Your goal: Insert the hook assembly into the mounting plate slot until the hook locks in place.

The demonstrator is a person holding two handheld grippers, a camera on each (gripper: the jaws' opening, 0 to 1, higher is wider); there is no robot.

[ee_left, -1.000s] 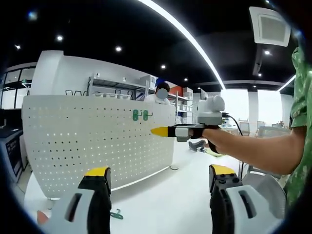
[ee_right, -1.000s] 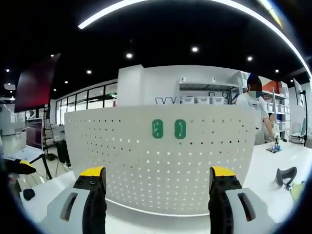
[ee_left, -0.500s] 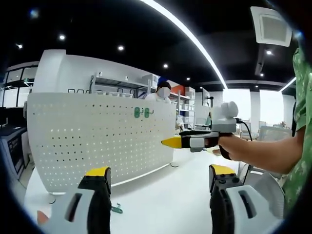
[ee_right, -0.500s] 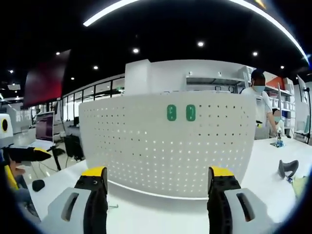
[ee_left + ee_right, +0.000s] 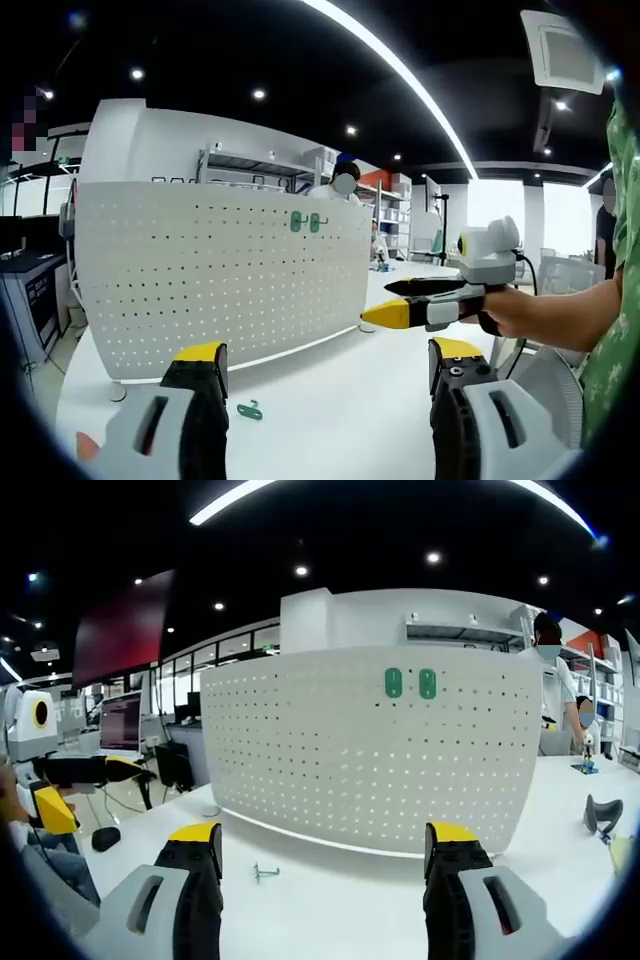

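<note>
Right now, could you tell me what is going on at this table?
A person holds a hand-held gripper in each hand in front of a white pegboard standing on the table. Two green hooks already sit near the board's top edge. Another green hook piece lies loose on the table. The left hand-held gripper and right hand-held gripper are both open and empty.

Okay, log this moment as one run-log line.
white perforated pegboard mounting plate: upright, two green hooks on | loose green hook: on white table | left tongs: open, empty | right tongs: open, empty
</note>
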